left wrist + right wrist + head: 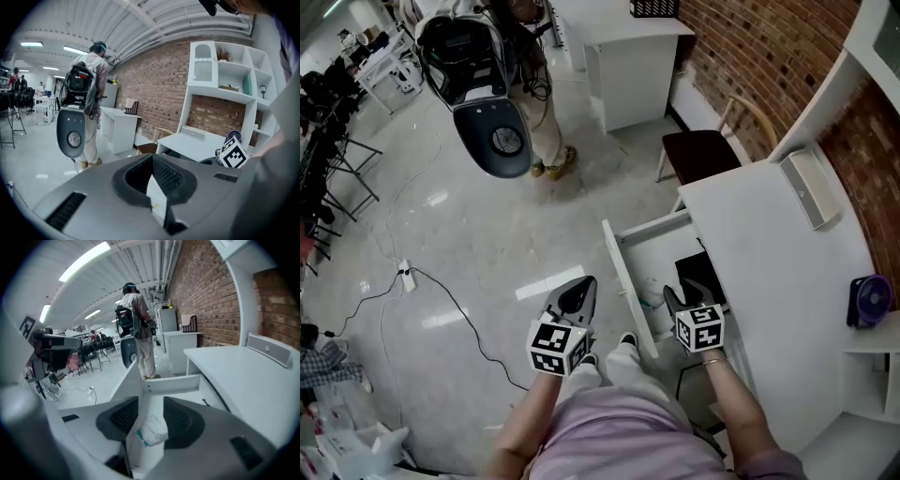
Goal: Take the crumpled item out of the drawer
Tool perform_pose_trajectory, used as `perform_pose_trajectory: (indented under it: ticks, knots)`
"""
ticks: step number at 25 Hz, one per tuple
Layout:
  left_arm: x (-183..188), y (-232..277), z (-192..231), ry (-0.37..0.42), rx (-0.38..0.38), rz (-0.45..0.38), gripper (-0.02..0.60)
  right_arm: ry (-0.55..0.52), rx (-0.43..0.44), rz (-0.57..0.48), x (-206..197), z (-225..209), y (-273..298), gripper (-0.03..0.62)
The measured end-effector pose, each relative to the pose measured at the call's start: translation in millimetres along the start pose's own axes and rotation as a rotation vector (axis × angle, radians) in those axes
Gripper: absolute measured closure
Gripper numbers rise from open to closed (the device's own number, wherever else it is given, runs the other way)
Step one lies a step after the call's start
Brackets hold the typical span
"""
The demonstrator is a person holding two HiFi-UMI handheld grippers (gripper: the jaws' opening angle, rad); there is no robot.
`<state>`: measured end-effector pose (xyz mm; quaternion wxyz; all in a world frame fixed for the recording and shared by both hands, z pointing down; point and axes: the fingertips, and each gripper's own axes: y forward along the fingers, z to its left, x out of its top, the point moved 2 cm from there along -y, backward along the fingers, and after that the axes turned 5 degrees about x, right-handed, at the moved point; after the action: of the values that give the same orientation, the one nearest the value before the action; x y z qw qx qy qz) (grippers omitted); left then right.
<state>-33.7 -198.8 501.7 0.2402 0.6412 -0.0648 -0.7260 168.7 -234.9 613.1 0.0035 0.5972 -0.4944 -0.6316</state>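
The white drawer (649,246) stands pulled out from the desk. In it lies a crumpled white item with a teal edge (150,431), close to the drawer's front panel (133,390). My right gripper (149,439) is lowered into the drawer, its jaws apart on either side of the item; the item touches the right pad, and no squeeze shows. In the head view the right gripper (671,298) is over the drawer and the crumpled item (650,300) is beside its tip. My left gripper (578,298) hangs outside the drawer over the floor, jaws slightly apart and holding nothing (157,197).
A flat black thing (698,275) lies deeper in the drawer. The white desk (769,253) carries a grey bar (806,189) and a purple object (868,300). A chair (703,152) stands beyond it. A person with a backpack rig (483,89) stands on the floor; cables (441,291) trail there.
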Motion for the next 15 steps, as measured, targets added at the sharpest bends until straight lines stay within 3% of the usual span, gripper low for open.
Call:
perform_pose_trajectory:
  ticks: [15]
  knots:
    - [-28,-11,21,-0.071,0.129,0.044,0.580,-0.270,0.172,0.348,-62,13,69,0.364]
